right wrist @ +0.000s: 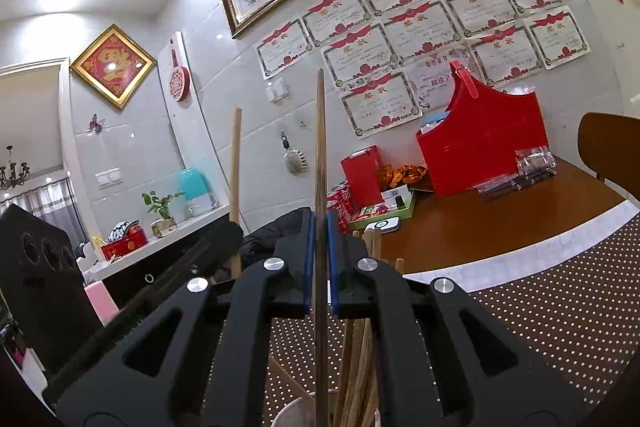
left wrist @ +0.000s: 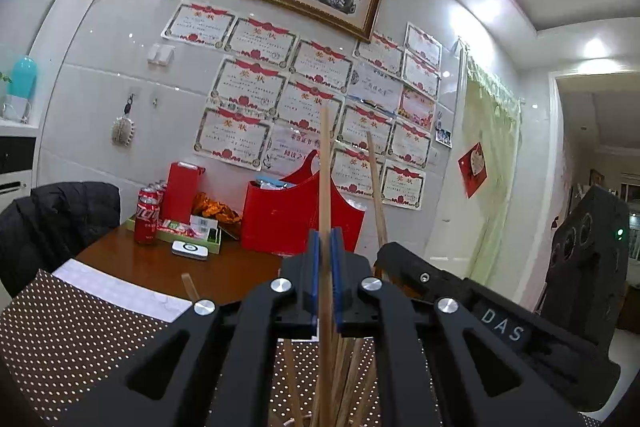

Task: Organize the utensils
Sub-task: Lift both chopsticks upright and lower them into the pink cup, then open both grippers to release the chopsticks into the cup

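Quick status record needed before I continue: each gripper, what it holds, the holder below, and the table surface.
left gripper: shut on an upright light chopstick
right gripper: shut on an upright dark chopstick
holder: white cup directly below the right gripper, several chopsticks standing in it
surface: dotted brown mat over a wooden table
background: red basket, cola cans
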`<move>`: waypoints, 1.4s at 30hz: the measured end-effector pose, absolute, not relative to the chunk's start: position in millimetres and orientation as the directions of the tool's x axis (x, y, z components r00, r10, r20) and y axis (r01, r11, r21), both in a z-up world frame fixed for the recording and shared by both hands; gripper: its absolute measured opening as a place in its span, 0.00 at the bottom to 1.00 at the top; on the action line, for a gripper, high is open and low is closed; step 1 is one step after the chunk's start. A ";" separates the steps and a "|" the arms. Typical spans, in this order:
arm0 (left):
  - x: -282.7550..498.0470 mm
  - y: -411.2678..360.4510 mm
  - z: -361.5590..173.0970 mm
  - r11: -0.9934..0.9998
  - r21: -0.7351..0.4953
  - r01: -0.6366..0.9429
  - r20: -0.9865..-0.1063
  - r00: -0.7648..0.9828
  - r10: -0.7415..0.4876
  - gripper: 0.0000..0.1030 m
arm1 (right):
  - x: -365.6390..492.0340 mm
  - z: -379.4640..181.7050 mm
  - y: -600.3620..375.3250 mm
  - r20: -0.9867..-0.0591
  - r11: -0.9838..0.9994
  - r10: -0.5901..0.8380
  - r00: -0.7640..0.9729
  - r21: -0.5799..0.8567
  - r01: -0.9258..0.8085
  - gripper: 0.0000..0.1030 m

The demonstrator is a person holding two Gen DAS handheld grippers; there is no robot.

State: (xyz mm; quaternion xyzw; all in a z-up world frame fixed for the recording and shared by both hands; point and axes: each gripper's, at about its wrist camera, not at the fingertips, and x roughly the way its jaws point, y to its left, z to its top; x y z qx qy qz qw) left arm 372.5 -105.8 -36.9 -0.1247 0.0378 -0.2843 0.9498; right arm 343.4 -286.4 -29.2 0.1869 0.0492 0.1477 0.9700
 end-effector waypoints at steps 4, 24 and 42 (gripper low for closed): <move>379.6 -107.5 -46.9 0.814 -0.262 0.519 -0.021 0.840 -0.542 0.05 | 347.1 -34.8 -281.2 -0.050 0.888 0.310 0.949 0.371 -0.270 0.06; 393.5 -106.6 -66.2 0.827 -0.242 0.507 -0.074 0.840 -0.537 0.09 | 352.0 -43.3 -270.7 -0.120 0.902 0.317 0.941 0.345 -0.260 0.29; 358.3 -87.9 -7.5 0.840 -0.225 0.493 -0.016 0.860 -0.509 0.82 | 309.0 5.9 -313.8 0.026 0.882 0.224 0.974 0.419 -0.214 0.94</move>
